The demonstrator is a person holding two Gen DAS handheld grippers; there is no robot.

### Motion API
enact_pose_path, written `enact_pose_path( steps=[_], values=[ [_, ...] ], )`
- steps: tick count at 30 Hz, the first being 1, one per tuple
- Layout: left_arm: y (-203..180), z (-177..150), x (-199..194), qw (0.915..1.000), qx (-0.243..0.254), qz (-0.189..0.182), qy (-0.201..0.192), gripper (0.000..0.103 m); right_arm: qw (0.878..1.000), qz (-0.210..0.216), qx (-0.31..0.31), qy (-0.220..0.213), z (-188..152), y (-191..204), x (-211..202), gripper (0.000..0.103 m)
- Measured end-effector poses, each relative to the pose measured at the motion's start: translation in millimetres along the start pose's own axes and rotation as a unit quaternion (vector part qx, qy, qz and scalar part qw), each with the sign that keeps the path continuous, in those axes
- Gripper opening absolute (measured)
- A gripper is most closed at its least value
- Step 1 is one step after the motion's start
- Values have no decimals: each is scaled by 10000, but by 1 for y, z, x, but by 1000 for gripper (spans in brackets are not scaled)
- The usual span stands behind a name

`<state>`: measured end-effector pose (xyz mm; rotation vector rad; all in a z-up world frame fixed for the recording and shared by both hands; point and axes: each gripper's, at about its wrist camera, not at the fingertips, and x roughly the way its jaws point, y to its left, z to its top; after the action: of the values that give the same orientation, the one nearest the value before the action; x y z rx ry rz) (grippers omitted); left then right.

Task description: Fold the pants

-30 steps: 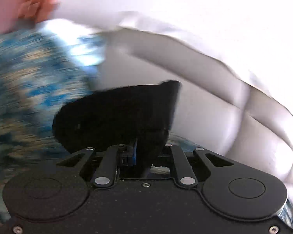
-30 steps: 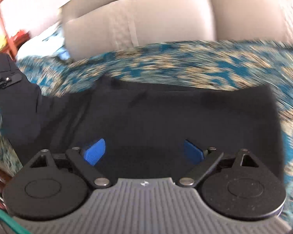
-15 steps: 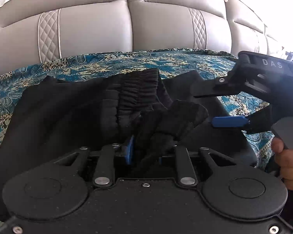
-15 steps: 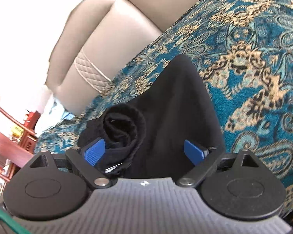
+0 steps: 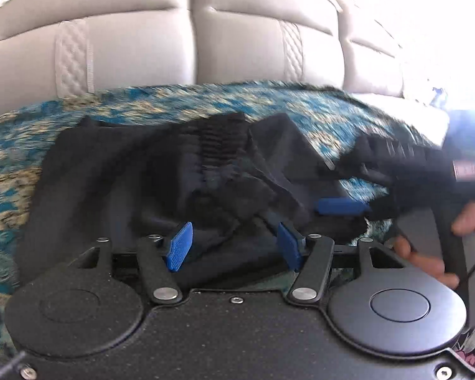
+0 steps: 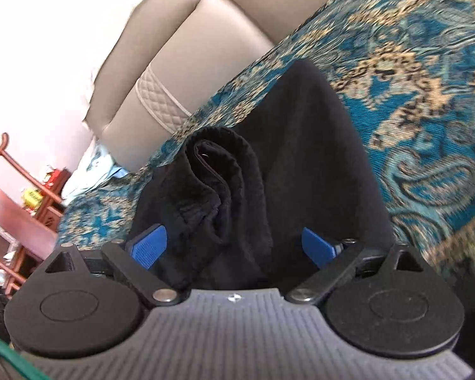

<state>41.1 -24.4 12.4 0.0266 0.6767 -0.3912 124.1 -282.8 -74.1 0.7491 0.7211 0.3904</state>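
My left gripper (image 5: 234,247) is opening, its blue ribbed pads (image 5: 180,246) parting around a loose fold of the black pants (image 5: 136,174), cloth lying between them but no longer pinched. My right gripper (image 6: 234,248) stands wide, its pads clear on either side of a rolled, ribbed cuff (image 6: 218,171) that pokes up between them untouched; seen from the left wrist it hangs at the far edge of the garment with the person's hand (image 5: 443,247) on its handle. The pants lie bunched on a teal-and-gold paisley throw (image 6: 427,110) spread over a pale leather sofa (image 5: 190,41) with quilted strips. The knit looks soft, thick and matte, its elastic waistband (image 5: 218,145) gathered into fine ridges near the middle of the heap. The risk, as I judge it, is that the released fold slumps back or springs open, since the fabric is rumpled and not lying flat; a pad could also snag cloth on the way out and drag the layers askew, or the woven throw could ruck up beneath them.
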Motion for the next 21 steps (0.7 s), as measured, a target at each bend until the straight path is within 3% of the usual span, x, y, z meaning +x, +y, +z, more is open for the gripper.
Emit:
enact_pose_path(
  steps=[3,7,10,12,14,16,18,19,21],
  values=[
    [24,4,-14,9983,-385,355,-252,48,9991,-283,-208,-245,-19,11,-8,98],
    [53,8,-11,9881,-542,1368,-449,31,9964,-541,-471,-441,-40,33,-3,98],
    [69,5,2,9824,-587,1740,-349,27,9834,-1221,-985,-916,-50,59,5,98],
    [78,-1,12,9819,-679,1761,-154,26,9569,-1915,-1601,-1485,-60,84,10,97],
    [82,-5,20,9832,-782,1644,93,26,9348,-2220,-2086,-1828,-69,105,15,89],
    [86,-9,23,9856,-854,1446,206,34,9300,-2183,-2341,-1807,-73,118,22,80],
    [87,-8,23,9887,-793,1246,266,44,9330,-2094,-2470,-1574,-75,123,35,76],
    [87,-8,23,9896,-781,1168,301,45,9351,-2084,-2470,-1452,-75,124,42,74],
    [87,-8,21,9906,-735,1102,349,44,9366,-2219,-2366,-1326,-74,122,53,58]
  ],
)
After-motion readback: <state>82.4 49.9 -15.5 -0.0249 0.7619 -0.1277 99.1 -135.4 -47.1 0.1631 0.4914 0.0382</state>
